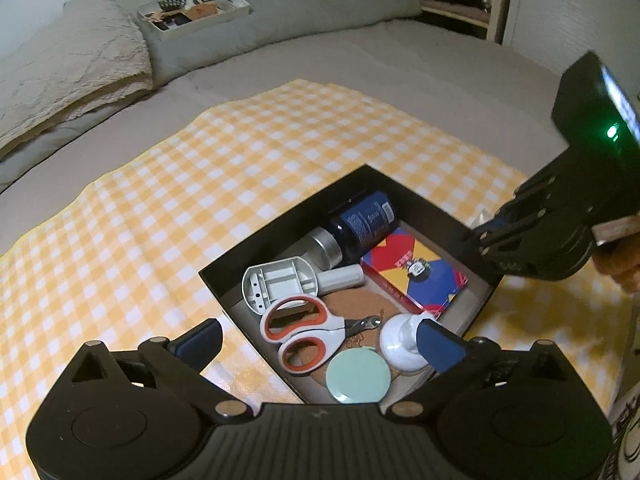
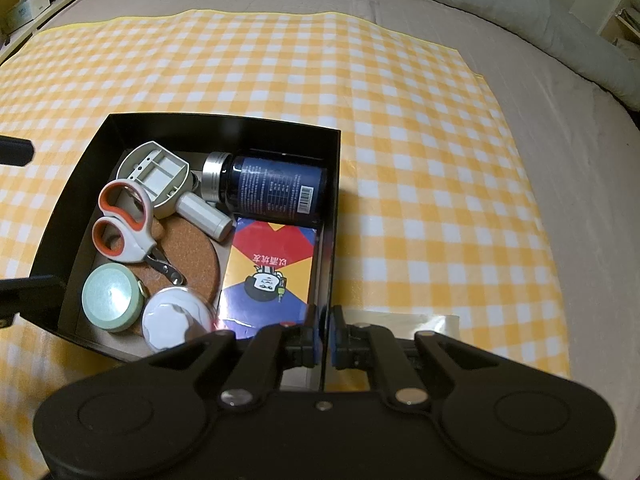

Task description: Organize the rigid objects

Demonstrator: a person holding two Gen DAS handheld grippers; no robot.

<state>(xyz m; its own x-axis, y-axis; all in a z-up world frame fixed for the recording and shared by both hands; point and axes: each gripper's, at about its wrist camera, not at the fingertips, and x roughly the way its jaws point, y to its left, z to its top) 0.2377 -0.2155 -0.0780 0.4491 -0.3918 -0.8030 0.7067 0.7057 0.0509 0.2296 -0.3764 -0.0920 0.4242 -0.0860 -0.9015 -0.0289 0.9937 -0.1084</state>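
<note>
left gripper (image 1: 320, 340): jaws spread wide with nothing between the pads; it hovers over the near corner of the box, one blue pad (image 1: 440, 344) just above the white round object.
right gripper (image 2: 325, 336): clenched on the thin black side wall of the box, one blue pad on each side of it; in the left wrist view it (image 1: 486, 236) shows at the box's far right edge, with part of a hand (image 1: 620, 268) behind it.
black box (image 2: 76, 184): open, shallow, resting on the checked cloth, all the small items lying inside it.
dark blue bottle (image 2: 276, 192): on its side along the far wall, silver cap (image 2: 214, 182) pointing at the grey tool.
card box (image 2: 272, 272): red, yellow and blue, flat against the wall the right gripper pinches, just beside the bottle.
grey plastic tool (image 2: 158, 176): oval head in the far corner, its white cylindrical handle (image 2: 204, 216) reaching towards the card box.
scissors (image 2: 124, 228): orange and white handles, short metal tips over the cork coaster (image 2: 196, 248).
mint green disc (image 2: 110, 296): in the near corner, touching the white round object (image 2: 176, 320).
cloth (image 2: 420, 160): yellow and white checks, spread on a grey bed (image 1: 360, 64).
clear wrapper (image 2: 420, 320): flat on the cloth just outside the box, beside the right gripper.
white tray (image 1: 192, 12): well apart, up on the bedding, holding small items too blurred to tell.
</note>
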